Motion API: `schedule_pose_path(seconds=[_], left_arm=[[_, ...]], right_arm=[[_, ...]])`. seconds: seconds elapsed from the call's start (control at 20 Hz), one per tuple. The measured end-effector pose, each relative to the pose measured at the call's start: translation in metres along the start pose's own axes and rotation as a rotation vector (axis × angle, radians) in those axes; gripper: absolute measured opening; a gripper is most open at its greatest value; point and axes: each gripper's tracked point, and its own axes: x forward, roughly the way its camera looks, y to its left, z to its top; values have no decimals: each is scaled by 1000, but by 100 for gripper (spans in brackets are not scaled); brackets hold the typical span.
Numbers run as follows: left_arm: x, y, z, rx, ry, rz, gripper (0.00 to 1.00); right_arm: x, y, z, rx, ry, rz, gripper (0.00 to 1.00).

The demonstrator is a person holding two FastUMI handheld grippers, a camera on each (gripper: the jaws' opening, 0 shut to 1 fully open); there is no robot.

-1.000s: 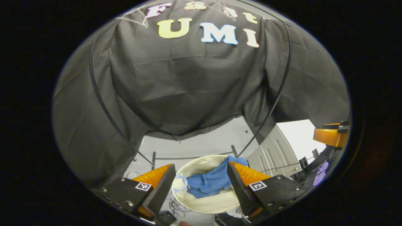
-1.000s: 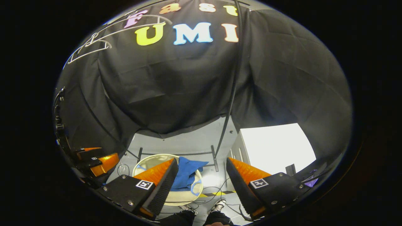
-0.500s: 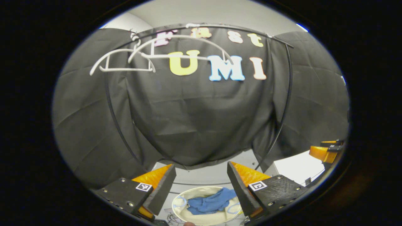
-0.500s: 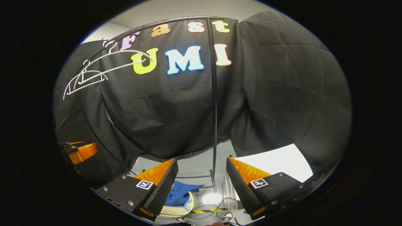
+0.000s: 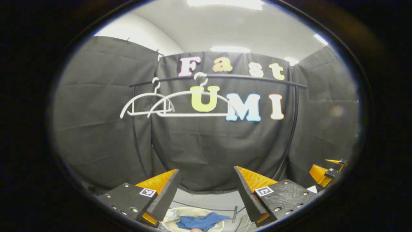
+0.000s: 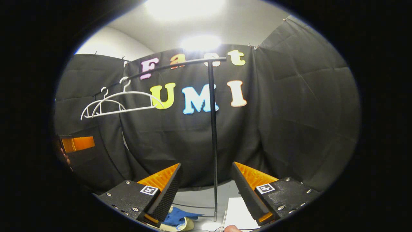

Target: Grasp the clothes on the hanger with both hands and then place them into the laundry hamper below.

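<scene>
The blue garment (image 5: 201,221) lies crumpled inside the round cream laundry hamper (image 5: 172,215) on the floor, low between my left gripper's fingers. My left gripper (image 5: 206,170) is open and holds nothing, raised well above the hamper. Two bare white hangers (image 5: 190,103) hang from the black rail (image 5: 244,79). My right gripper (image 6: 206,164) is also open and empty. In the right gripper view the blue garment (image 6: 177,216) and the hamper (image 6: 188,224) show at the bottom edge, and the hangers (image 6: 122,101) hang at upper left.
The rack's black upright pole (image 6: 212,145) stands just ahead of the right gripper. A white box (image 6: 236,209) sits on the floor to its right. The other gripper (image 5: 325,169) shows at the right edge of the left gripper view.
Both views have swung upward: the hamper and blue garment slid to the bottom edge, and the hangers, rail and ceiling came into sight. Both grippers stayed open.
</scene>
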Motion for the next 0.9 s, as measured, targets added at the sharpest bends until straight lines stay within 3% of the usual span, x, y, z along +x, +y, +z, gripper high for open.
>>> schedule_pose_path(seconds=[0.2, 0.35, 0.4, 0.9], left_arm=[[-18, -2, 41, -12, -96, -14, 94], [-28, 14, 57, -1, -125, -17, 94], [-30, 22, 62, -8, -137, -14, 94], [-52, 100, 86, -147, -278, -97, 94]], right_arm=[[-7, -6, 55, -13, -139, -22, 91], [-15, -7, 76, -39, -175, -47, 94], [-20, -5, 83, -34, -181, -52, 92], [-62, -1, 67, -37, -142, -143, 94]])
